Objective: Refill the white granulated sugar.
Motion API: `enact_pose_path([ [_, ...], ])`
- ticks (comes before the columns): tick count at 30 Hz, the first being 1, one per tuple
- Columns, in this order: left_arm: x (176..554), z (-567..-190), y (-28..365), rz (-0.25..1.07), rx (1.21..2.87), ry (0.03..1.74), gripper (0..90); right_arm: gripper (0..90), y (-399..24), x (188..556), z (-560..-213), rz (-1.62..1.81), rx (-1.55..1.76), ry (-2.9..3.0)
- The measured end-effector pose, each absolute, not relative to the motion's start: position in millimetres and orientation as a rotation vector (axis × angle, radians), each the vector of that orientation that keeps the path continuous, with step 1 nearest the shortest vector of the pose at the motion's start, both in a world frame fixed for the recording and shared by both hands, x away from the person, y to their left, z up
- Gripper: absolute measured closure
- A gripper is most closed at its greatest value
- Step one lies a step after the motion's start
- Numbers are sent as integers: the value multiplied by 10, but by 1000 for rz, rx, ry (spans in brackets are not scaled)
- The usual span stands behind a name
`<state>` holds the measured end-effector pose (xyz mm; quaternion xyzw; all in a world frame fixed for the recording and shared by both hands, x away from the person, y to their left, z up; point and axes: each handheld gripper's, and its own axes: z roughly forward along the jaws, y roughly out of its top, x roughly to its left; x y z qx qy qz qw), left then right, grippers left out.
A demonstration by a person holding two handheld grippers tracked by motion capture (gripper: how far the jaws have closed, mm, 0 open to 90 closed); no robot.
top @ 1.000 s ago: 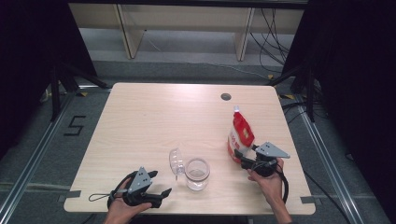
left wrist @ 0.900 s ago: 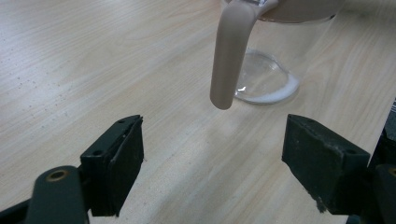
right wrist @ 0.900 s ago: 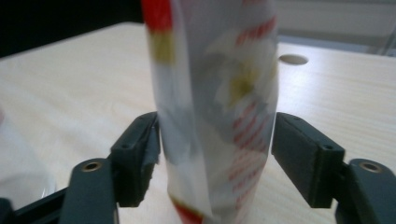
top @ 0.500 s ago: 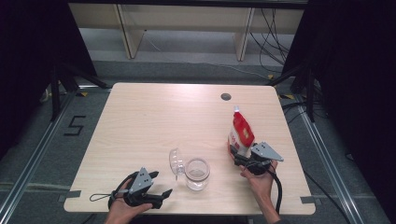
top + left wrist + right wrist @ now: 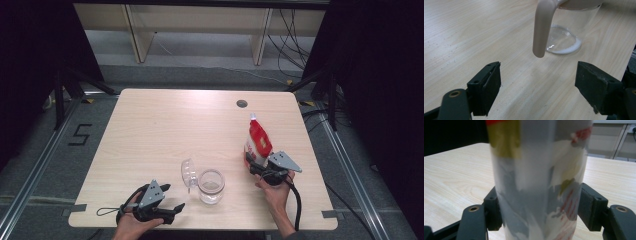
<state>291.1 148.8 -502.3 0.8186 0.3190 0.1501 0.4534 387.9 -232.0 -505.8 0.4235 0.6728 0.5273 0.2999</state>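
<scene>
Pale wooden table (image 5: 165, 130) carries a red-and-white bottle (image 5: 258, 142) at four o'clock, probably light, slick and squashy. Right gripper (image 5: 256, 167) jaws, just closing, hug its lower body, a sound hold; left gripper (image 5: 170, 210) gapes empty beside the glass jar (image 5: 211, 186)

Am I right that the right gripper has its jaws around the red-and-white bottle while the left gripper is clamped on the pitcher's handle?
Not quite. The left gripper is not clamped on the handle: in the left gripper view its jaws stand wide apart with bare table between them, the handle farther off. The right gripper does have its jaws around the red-and-white bottle.
</scene>
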Motion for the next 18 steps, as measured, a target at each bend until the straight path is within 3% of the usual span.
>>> enact_pose_path([
  [18,2906,-5021,1483,371,2024,776,205,263,-2245,3876,-5095,1411,1135,1728],
])
